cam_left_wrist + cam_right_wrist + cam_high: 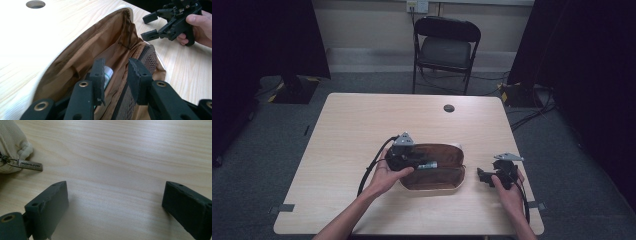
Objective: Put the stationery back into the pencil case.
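Pouches: one open pouch (pixel 432 172) is counted, lying on the near middle of the table (pixel 352 125); its outside is cream and its lining brown, and a zip runs along the opened edge.
Things in the pouch: one white tube-like item (pixel 108 73) with green print is seen inside, lying against the lining; what it is cannot be told.
Zip pulls: one metal pull tab (pixel 30 165) is seen at the pouch's cream end, lying flat on the table.
Grippers: two are counted, one in each hand.
Left gripper (pixel 116 75): it is held over the left part of the pouch with both jaws pointed into the opening. The jaws are set narrowly apart; the white item lies just behind the left jaw, and whether it is touched cannot be told. Nothing is seen pinched between the pads.
Right gripper (pixel 115 200): it is held just right of the pouch, low over bare table, apart from the pouch. Its jaws are spread wide with nothing between them.
Hands: two are counted, the left hand (pixel 387 175) on the left gripper and the right hand (pixel 507 190) on the right gripper.
Table holes: one round cable hole (pixel 449 108) is seen near the far edge.
Chairs: one dark folding chair (pixel 446 50) is stood beyond the table.
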### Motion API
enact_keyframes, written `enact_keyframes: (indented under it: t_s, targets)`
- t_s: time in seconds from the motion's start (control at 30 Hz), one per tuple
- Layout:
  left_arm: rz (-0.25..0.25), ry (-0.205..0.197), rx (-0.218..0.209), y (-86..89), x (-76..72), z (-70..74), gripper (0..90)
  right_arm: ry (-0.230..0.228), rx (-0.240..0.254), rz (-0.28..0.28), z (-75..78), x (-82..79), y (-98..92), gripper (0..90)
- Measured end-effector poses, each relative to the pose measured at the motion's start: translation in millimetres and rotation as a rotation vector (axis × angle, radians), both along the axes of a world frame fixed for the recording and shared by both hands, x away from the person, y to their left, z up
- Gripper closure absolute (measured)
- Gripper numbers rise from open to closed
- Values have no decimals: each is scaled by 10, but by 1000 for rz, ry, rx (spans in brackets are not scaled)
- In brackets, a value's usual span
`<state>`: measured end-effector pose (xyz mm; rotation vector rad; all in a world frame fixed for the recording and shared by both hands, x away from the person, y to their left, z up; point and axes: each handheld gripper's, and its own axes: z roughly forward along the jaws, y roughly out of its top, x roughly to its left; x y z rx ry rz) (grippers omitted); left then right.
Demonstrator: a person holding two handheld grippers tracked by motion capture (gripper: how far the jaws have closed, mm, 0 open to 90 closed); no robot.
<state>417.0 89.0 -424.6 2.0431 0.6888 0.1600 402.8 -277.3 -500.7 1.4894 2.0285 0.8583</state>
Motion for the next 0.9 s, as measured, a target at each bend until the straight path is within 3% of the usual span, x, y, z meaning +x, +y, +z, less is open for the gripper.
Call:
enact_keyframes:
  t_s: [0.1, 0.23, 0.3, 0.5, 0.9]
  targets:
    - [4, 2, -23, 73, -12, 28, 674, 0, 0, 0, 0, 0, 0, 58]
    - [-12, 4, -10, 154, -54, 21, 660, 0, 0, 0, 0, 0, 0, 58]
    - [-12, 3, -29, 199, -85, 21, 654, 0, 0, 0, 0, 1, 0, 58]
    - [-14, -23, -4, 314, -176, 61, 640, 0, 0, 0, 0, 0, 0, 58]
    - [54, -43, 3, 631, -339, 92, 481, -1, -3, -5, 0, -5, 3, 59]
